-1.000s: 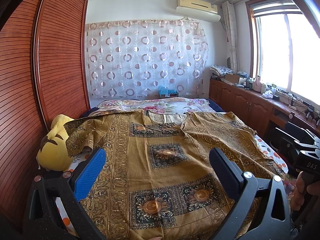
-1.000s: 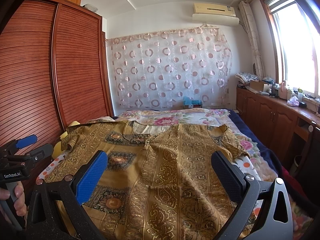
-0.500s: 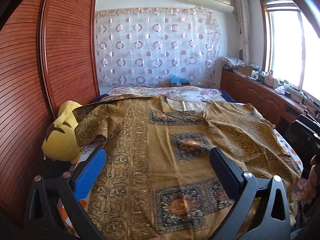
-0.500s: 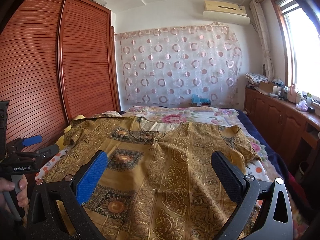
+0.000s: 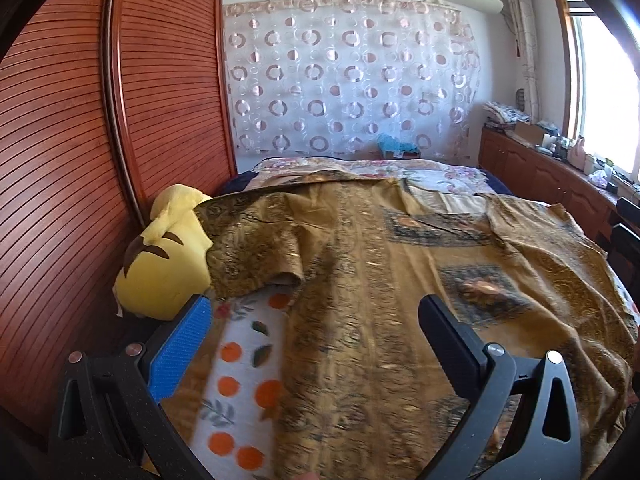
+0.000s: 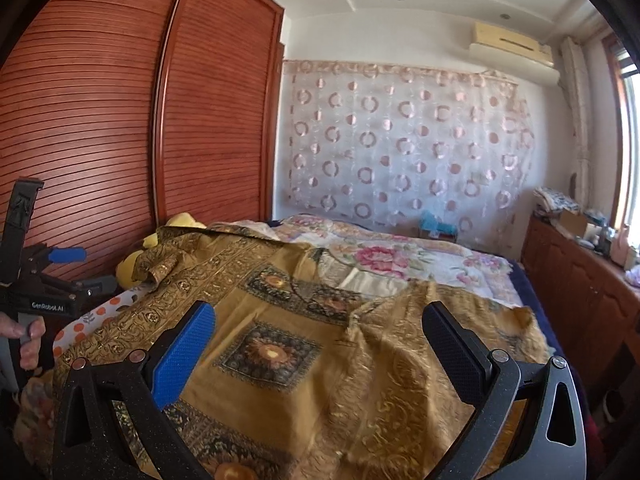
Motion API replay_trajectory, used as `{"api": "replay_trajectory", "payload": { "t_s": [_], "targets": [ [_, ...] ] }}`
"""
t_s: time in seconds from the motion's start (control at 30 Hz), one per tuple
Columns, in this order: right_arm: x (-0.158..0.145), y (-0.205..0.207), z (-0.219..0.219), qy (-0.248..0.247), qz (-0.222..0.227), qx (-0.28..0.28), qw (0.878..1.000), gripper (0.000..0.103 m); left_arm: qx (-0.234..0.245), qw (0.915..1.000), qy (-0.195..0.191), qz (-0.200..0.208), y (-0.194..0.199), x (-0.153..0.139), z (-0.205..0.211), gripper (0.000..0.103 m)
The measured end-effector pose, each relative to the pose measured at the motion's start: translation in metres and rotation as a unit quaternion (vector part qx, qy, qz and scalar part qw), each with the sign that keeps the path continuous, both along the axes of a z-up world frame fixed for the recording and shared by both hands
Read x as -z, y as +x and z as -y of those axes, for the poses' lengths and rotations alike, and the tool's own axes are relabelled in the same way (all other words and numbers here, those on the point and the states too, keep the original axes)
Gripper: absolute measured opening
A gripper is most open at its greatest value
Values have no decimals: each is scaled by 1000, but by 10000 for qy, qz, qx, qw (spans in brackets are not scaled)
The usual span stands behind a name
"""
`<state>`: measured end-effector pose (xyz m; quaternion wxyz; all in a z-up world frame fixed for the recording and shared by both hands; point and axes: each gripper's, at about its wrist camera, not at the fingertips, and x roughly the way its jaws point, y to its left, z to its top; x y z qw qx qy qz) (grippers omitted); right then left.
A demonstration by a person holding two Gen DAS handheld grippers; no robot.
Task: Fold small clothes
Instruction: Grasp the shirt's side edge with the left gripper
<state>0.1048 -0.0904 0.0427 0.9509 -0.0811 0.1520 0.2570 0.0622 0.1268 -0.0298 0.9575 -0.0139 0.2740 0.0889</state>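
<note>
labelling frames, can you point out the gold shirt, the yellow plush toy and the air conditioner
gold shirt (image 6: 320, 304), right wrist view, chest panel
yellow plush toy (image 5: 168, 268), left wrist view, its body
air conditioner (image 6: 512, 50), right wrist view, front casing

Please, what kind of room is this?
Most likely a home bedroom: a bed with a floral cover, a tall wooden wardrobe beside it, and a yellow plush toy at the bed's edge.

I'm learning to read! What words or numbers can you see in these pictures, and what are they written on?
"GenRobot.AI": white letters on the black body of the left gripper, seen from the right wrist camera.
The air conditioner may carry a mark, but it is too small to read.
The things on the cabinet by the window are too small and blurred to read.
The golden shirt has patterns only, no words.
</note>
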Motion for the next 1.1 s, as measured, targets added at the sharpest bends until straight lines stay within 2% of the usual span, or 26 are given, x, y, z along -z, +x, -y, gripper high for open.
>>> {"api": "replay_trajectory", "payload": {
  "t_s": [0.33, 0.47, 0.67, 0.77, 0.83, 0.9, 1.07, 1.1],
  "targets": [
    [11, 79, -28, -307, -674, -629, 9953, 103, -180, 9992, -313, -178, 31, 4, -75, 103],
    [10, 103, -44, -451, -909, -876, 9910, 103, -239, 9977, -523, -345, 46, 15, -101, 102],
    [6, 123, -56, -637, -1229, -1255, 9824, 103, -180, 9949, -715, -683, 70, 34, -115, 90],
    [3, 132, -54, -689, -1380, -1408, 9779, 103, -111, 9912, -985, -878, 82, 45, -123, 76],
    [4, 142, -52, -755, -1470, -1444, 9756, 103, -42, 9876, -1224, -978, 91, 53, -127, 63],
    [3, 151, -50, -857, -1511, -1465, 9738, 103, 18, 9858, -1335, -1014, 96, 58, -128, 56],
    [5, 161, -39, -909, -1634, -1479, 9712, 103, 43, 9837, -1369, -1164, 109, 64, -128, 54],
    [6, 164, -39, -899, -1670, -1483, 9706, 103, 36, 9835, -1382, -1163, 110, 64, -128, 49]
  ]
}}
